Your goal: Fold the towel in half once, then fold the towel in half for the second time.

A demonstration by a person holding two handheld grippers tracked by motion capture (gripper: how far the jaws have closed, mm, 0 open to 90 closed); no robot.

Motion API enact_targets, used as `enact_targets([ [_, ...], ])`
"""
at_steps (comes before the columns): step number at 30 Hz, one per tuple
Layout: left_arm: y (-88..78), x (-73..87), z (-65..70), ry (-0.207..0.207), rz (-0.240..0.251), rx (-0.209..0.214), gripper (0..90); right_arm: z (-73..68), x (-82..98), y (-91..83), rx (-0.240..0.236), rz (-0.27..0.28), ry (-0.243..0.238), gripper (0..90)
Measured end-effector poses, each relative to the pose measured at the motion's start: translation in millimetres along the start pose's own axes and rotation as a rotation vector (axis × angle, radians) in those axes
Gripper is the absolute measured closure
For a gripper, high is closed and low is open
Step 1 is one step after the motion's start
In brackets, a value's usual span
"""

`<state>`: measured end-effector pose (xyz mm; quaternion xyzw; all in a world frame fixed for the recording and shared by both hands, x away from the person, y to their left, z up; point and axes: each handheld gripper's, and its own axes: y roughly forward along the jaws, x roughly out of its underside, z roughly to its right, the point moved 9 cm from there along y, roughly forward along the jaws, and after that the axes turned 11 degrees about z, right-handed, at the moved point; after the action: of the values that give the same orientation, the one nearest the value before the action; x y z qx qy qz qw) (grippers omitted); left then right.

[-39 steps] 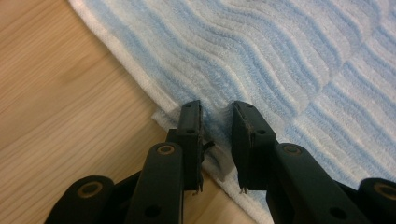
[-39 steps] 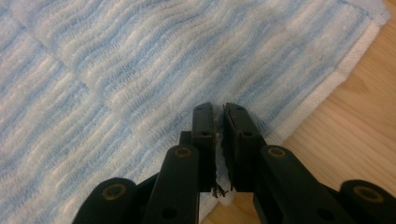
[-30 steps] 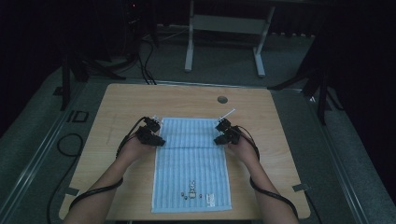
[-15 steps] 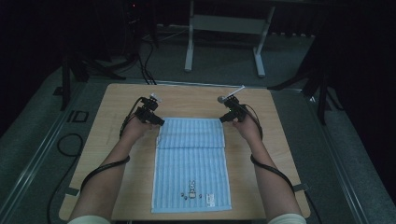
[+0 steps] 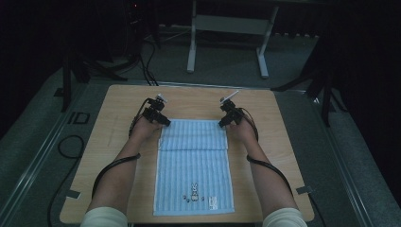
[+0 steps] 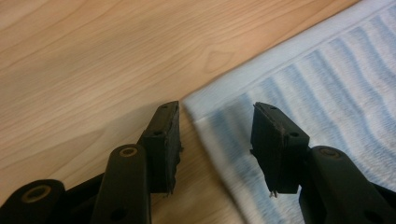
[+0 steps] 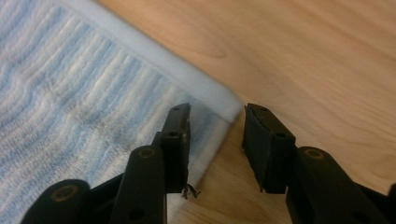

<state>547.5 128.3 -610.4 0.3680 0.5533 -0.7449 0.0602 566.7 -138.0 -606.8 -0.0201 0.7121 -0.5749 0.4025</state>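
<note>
1. Towel [image 5: 194, 168] work is the job in hand: a pale blue striped cloth lies flat along the middle of the desk [image 5: 118, 156], its long side running away from the person, with a crease across it in the far half and a small rabbit picture near the close hem.

2. Left tongs [image 5: 158, 118] sit at the far left corner of the towel. In the left gripper view the left tongs [image 6: 215, 135] are spread, having just been opening, with the corner of the towel [image 6: 299, 93] lying loose between the jaws and neither pad pressing on it.

3. Right tongs [image 5: 226, 119] sit at the far right corner. In the right gripper view the right tongs [image 7: 215, 140] are likewise parted and have just been opening; the corner of the towel [image 7: 93, 93] lies flat under the gap, with bare desk [image 7: 317, 56] beyond.

4. Judging by this, the step in hand is letting go: both far corners have been laid on the desk and freed, so the spreading or smoothing of the far end looks finished.

5. My guess for the next move: lift both tongs clear without snagging the hem, then either go to the near corners to fold or smooth out the crease.

6. That calls for both hands moving evenly, so the cloth stays square.
</note>
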Motion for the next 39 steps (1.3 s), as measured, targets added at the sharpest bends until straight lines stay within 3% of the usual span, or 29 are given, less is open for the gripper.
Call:
enact_targets([
  [3, 1.9, -0.9, 6.0, 0.052, 0.002, -0.014, 59.0, -4.5, -1.2, 1.8, -0.001, 0.009, -0.014, 68.8],
  [5, 1.8, -0.6, 8.4, 0.044, -0.004, -0.001, 74.3, -6.7, -1.6, 1.7, -0.011, 0.007, -0.016, 81.7],
  [7, 1.3, 0.1, 10.6, 0.039, -0.012, 0.021, 84.5, -8.5, -2.3, 1.5, -0.013, 0.008, -0.022, 84.6],
  [10, -10.4, -8.7, 13.8, 0.025, 0.044, 0.031, 86.5, -11.6, -6.0, -3.8, -0.025, 0.030, -0.023, 84.9],
  [14, -31.9, -20.5, 18.2, 0.047, 0.075, 0.044, 86.8, -12.9, -14.0, -19.2, -0.036, 0.069, -0.031, 84.9],
  [16, -31.9, -20.5, 18.2, 0.047, 0.075, 0.044, 86.7, -12.7, -17.5, -25.7, -0.038, 0.083, -0.030, 84.9],
  [17, -53.3, -31.0, 21.5, 0.060, 0.109, 0.055, 86.7, -13.0, -24.0, -36.7, -0.042, 0.106, -0.033, 84.9],
  [22, -92.3, -49.1, 24.4, 0.099, 0.172, 0.045, 86.7, -13.7, -44.4, -67.1, -0.043, 0.168, -0.055, 84.9],
  [23, -99.6, -51.8, 24.6, 0.094, 0.180, 0.059, 86.7, -13.9, -49.3, -74.3, -0.044, 0.183, -0.058, 84.9],
  [25, -114.3, -57.3, 22.7, 0.092, 0.206, 0.049, 86.7, -15.1, -59.8, -88.5, -0.046, 0.219, -0.057, 84.9],
  [27, -114.3, -57.3, 22.7, 0.092, 0.206, 0.049, 86.6, -16.3, -64.9, -96.0, -0.046, 0.236, -0.063, 84.9],
  [28, -135.8, -66.2, 20.6, 0.090, 0.246, 0.054, 86.7, -19.7, -76.1, -112.1, -0.046, 0.268, -0.087, 84.9],
  [32, -162.6, -82.6, 20.2, 0.109, 0.289, 0.034, 86.7, -22.9, -99.1, -140.5, -0.033, 0.323, -0.116, 84.9],
  [33, -162.6, -82.6, 20.2, 0.109, 0.289, 0.034, 86.7, -22.9, -99.1, -140.5, -0.033, 0.323, -0.116, 84.9],
  [35, -182.4, -100.9, 20.2, 0.111, 0.336, 0.013, 86.7, -23.0, -117.6, -160.8, 0.000, 0.351, -0.143, 84.9],
  [37, -188.0, -106.6, 20.6, 0.113, 0.339, 0.016, 86.6, -23.0, -124.2, -167.9, 0.009, 0.369, -0.145, 84.9],
  [39, -201.7, -122.4, 22.9, 0.133, 0.363, -0.008, 86.6, -20.4, -138.8, -184.3, 0.027, 0.391, -0.148, 84.9],
])
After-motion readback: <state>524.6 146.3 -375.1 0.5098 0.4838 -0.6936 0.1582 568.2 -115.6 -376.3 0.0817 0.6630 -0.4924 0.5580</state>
